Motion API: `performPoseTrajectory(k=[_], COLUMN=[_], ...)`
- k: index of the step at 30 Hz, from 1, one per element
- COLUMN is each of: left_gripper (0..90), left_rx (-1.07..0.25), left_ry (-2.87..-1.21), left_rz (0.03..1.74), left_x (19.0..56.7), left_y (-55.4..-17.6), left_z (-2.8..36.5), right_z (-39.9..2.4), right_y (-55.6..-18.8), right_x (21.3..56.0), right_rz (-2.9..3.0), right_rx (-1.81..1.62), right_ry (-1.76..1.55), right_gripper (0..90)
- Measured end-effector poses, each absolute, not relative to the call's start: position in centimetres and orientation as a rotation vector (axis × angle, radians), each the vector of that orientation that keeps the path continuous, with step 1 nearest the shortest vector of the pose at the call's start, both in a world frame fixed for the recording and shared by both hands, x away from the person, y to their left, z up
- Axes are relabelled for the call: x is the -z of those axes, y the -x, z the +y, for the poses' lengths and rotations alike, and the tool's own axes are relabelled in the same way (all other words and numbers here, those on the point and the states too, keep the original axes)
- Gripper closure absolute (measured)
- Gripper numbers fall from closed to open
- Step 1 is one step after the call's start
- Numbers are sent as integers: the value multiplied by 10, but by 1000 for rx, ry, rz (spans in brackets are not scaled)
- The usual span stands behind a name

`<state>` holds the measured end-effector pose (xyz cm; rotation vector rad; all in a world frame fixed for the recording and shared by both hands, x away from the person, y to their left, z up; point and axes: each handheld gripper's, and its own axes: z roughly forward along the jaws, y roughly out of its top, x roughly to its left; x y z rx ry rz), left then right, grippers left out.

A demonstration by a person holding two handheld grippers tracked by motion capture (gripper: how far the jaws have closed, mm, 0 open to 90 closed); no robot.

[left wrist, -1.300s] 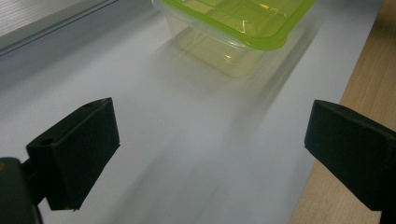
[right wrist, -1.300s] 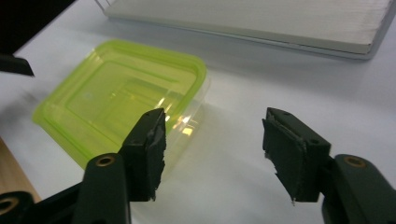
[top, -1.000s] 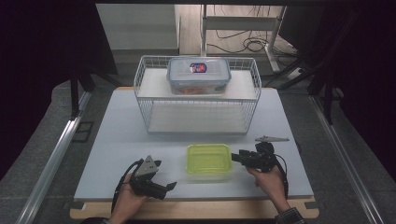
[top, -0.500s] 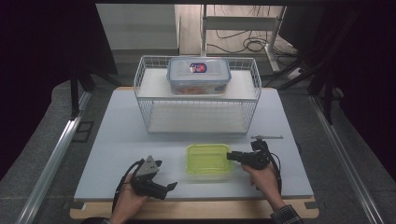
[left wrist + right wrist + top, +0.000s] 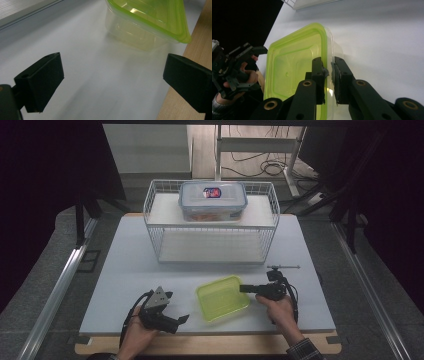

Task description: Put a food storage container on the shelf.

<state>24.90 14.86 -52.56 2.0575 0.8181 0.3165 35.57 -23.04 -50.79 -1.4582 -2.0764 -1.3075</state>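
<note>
- The shallow, translucent lime-green plastic container [image 5: 223,297] sits open and upright on the white surface [image 5: 125,270], near the person's edge — between the two hands, and well in front of the white wire basket [image 5: 212,251].
- The right gripper [image 5: 243,288] is the one that matters here: it comes in level from the container's right side, and its jaws have just been closing with the rim between them. In the right gripper view, one jaw stands inside the green rim and the other outside the clear wall [image 5: 337,53], pads pinching that right-hand edge near its middle.
- So the container lies straight ahead of the right gripper [image 5: 329,72] and stretches away from it towards the left hand — the grip is on one rim only, and the far side is unsupported. A lift would, I judge, let that far side sag unless the wrist keeps it level.
- The left gripper [image 5: 182,319] rests low on the surface beside the container's near-left corner, apart from it. Its jaws stand wide with nothing between them; in the left gripper view the container [image 5: 147,22] lies ahead and above, off to the right of centre.
- The clear lidded storage box with a label [image 5: 213,200] stands on the wire basket's upper shelf, far from both hands.
</note>
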Motion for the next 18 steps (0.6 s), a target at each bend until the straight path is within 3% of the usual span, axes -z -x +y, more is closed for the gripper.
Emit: performPoseTrajectory(k=[18], left_gripper=[33], left_rx=[-326], left_ry=[-2051], left_rz=[824], left_x=[525], left_y=[-249], left_z=[151], right_z=[-252], right_y=[-356], right_x=[486], right_rz=[-1960], right_rx=[1474], right_ry=[1451], right_gripper=[801])
